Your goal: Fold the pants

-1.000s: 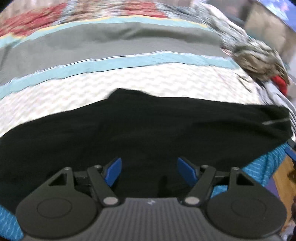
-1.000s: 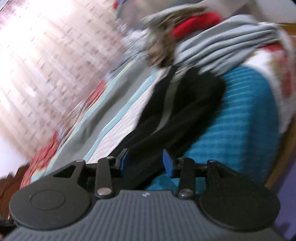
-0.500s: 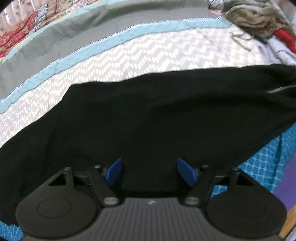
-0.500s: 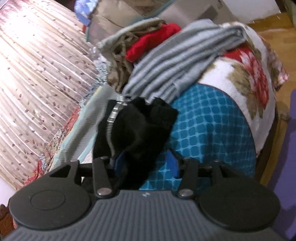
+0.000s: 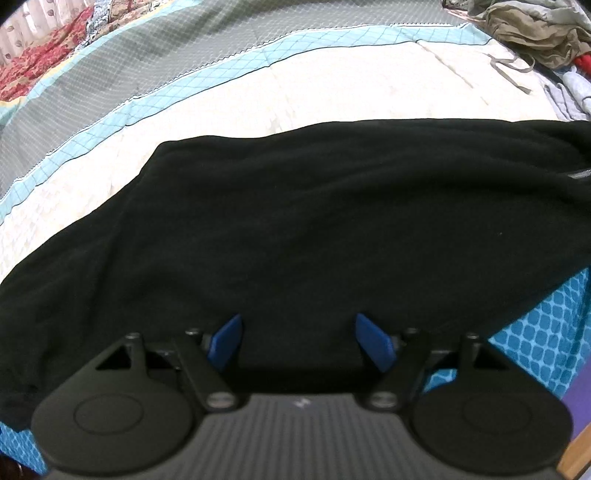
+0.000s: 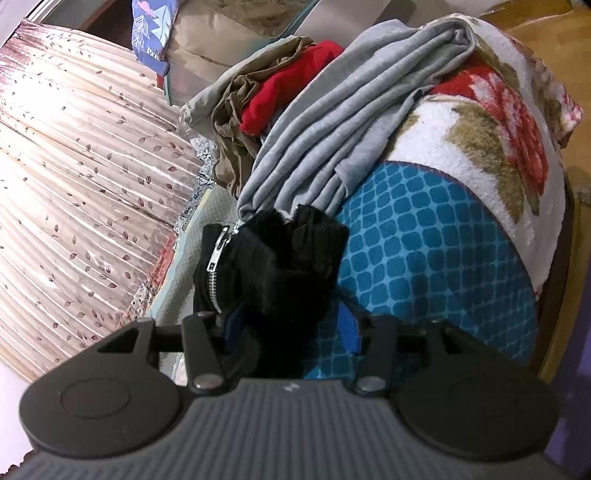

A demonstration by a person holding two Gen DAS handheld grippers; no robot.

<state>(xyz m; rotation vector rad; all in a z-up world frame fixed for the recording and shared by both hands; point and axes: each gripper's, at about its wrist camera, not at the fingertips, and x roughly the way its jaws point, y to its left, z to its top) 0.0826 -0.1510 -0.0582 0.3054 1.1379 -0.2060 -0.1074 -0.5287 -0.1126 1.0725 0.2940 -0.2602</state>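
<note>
While the black pants point(image 5: 314, 221) lie spread across the near part of the bed, we hold our left gripper point(image 5: 299, 338) low over their near edge, pointing steeply down. Its blue fingers point(image 5: 226, 341) stand well apart, with dark cloth under the gap between them; neither pad presses on the fabric, so it grips nothing. The pants run from the near left corner out to the right edge of the view, over a cream quilt point(image 5: 332, 88) with a pale blue band point(image 5: 155, 99) and a grey band point(image 5: 122, 51) farther off. A blue patterned sheet point(image 5: 550, 336) shows at the near right, below the hem. Far right sits a heap of clothes point(image 5: 532, 33).

Our right gripper point(image 6: 291, 328) sits at the pants' point(image 6: 280, 266) bunched end, where a silver zipper point(image 6: 216, 266) runs down the black cloth. Its jaws have just been opening. The bundle lies between them, against the left finger point(image 6: 234, 325), while the right finger point(image 6: 349, 328) stands clear of it over the sheet point(image 6: 424, 266); we count the grip as let go. Just beyond the bundle lies a grey garment point(image 6: 351, 122), with a red one point(image 6: 284, 96) and an olive one point(image 6: 232, 140) to its far left. A floral blanket point(image 6: 498, 133) covers the right side, and a leaf-print curtain point(image 6: 81, 166) fills the left.
</note>
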